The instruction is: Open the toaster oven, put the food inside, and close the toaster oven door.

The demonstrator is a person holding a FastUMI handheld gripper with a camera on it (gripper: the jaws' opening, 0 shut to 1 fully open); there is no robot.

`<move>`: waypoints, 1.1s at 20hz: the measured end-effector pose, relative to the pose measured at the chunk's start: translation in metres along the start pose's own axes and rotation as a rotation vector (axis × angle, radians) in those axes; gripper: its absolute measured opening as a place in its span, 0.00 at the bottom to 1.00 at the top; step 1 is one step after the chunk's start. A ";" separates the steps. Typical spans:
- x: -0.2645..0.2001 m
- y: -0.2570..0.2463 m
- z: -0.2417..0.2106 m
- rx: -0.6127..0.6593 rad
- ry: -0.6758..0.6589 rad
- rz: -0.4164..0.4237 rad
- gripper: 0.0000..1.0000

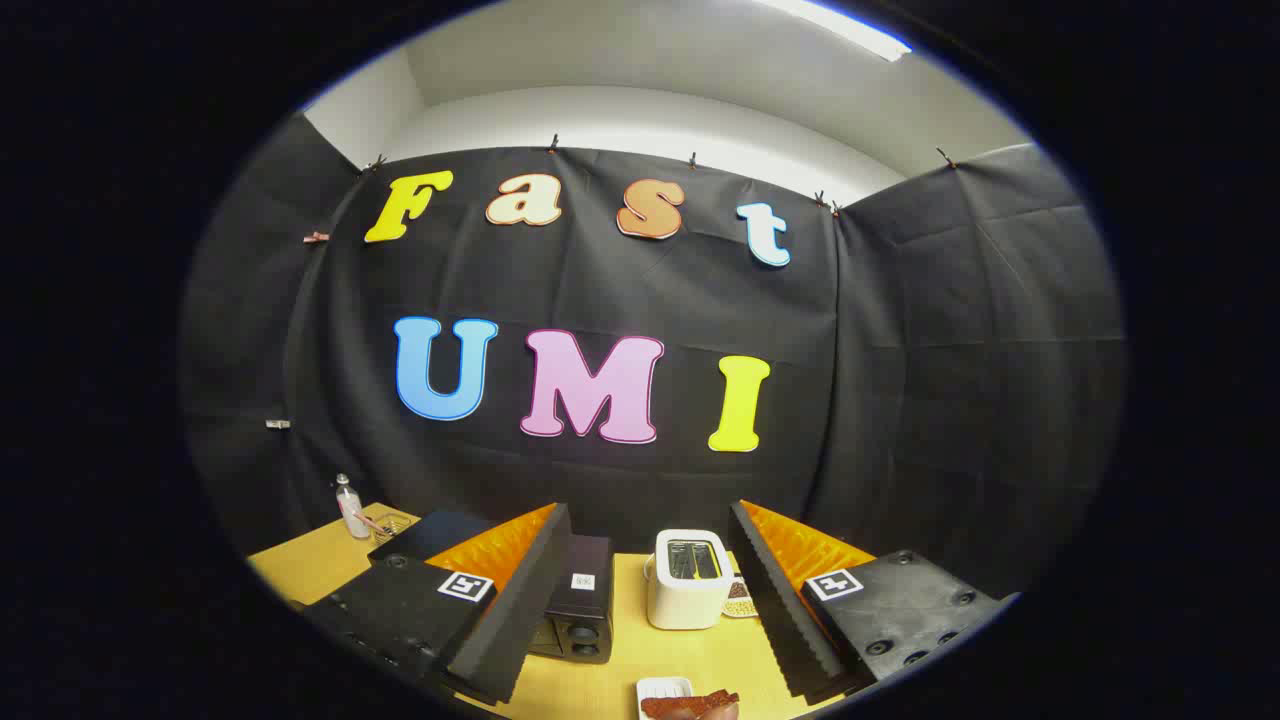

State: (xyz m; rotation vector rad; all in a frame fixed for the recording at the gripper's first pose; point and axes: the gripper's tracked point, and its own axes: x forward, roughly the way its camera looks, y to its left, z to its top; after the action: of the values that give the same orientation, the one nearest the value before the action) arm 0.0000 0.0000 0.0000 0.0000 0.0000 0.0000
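Far left on table [310, 565]: small bottle [347, 505] and a mesh basket [392, 522], well clear of the work zone. Next, toaster oven [578, 600], dark box partly behind the left finger, door apparently not opened yet. Gripper [650, 600] spread wide, nothing between fingers, held high and back, probably to keep everything in sight before approach. White pop-up toaster [688, 578] between the fingers, beyond them. Food [690, 704] on small white plate [660, 688], nearest, likely staged for an easy grab.
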 end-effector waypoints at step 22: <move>-0.002 0.037 -0.011 0.075 0.022 0.025 0.97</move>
State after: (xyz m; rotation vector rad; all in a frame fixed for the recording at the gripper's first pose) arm -0.0021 0.0374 -0.0110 0.0754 0.0217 0.0254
